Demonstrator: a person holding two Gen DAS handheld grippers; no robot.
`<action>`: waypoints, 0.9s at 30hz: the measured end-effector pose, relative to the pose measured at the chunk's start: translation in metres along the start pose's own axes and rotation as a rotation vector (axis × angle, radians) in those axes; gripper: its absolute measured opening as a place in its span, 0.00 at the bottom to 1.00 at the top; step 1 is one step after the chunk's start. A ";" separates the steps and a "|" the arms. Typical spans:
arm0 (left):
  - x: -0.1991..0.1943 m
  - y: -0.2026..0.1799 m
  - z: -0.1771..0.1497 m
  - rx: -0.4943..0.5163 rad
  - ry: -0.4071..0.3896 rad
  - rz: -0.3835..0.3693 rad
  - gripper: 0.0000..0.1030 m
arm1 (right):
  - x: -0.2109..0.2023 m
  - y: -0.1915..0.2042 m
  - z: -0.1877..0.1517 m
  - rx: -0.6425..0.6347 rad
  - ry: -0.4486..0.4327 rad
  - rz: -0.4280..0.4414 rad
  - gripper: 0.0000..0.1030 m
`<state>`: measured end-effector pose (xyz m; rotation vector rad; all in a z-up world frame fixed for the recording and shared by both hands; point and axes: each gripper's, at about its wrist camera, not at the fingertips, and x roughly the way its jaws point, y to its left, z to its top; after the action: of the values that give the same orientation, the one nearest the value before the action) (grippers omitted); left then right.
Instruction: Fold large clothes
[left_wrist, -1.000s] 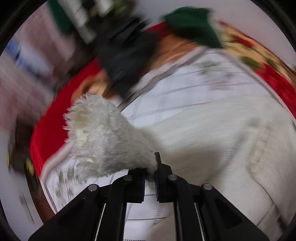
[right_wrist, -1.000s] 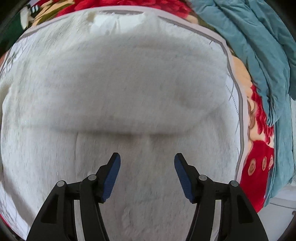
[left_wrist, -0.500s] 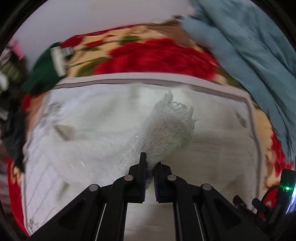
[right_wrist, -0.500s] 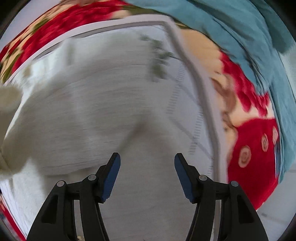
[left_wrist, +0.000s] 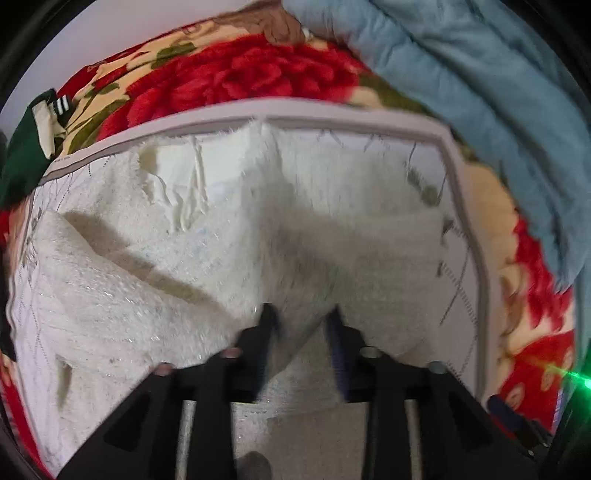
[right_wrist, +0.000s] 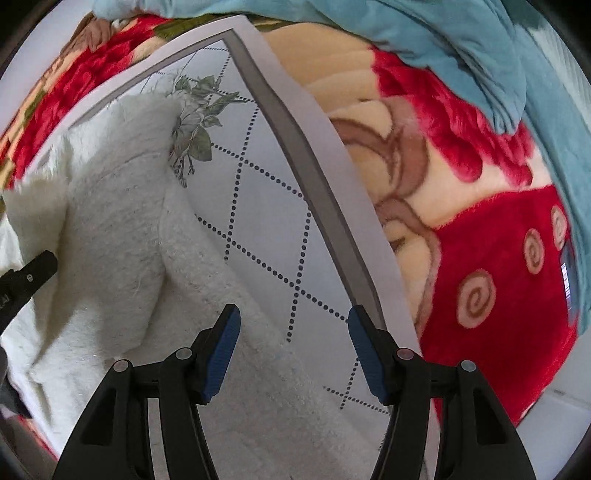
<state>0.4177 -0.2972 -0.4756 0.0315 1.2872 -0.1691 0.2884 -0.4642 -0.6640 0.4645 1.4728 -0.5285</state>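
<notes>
The white fleece garment (left_wrist: 229, 258) is being released by the opening left gripper (left_wrist: 301, 321) (fabric between jaws) to lay the fold, while the right gripper (right_wrist: 293, 343) is held apart, empty.

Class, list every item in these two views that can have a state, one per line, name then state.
white fluffy garment: partly folded, a flap between the left claw's fingers
left claw: opening
right claw: open, empty
blue quilt: bunched
green garment: crumpled
</notes>
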 end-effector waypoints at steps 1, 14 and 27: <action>-0.006 0.006 0.000 -0.008 -0.007 -0.008 0.72 | -0.002 -0.004 0.001 0.013 0.004 0.034 0.61; -0.038 0.156 -0.015 -0.280 -0.054 0.250 0.95 | -0.041 0.081 0.058 -0.125 0.003 0.458 0.61; -0.005 0.177 -0.018 -0.262 -0.010 0.342 0.95 | 0.005 0.183 0.068 -0.397 0.002 0.376 0.09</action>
<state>0.4243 -0.1201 -0.4881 0.0263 1.2652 0.2924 0.4520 -0.3582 -0.6699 0.4111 1.4046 0.0636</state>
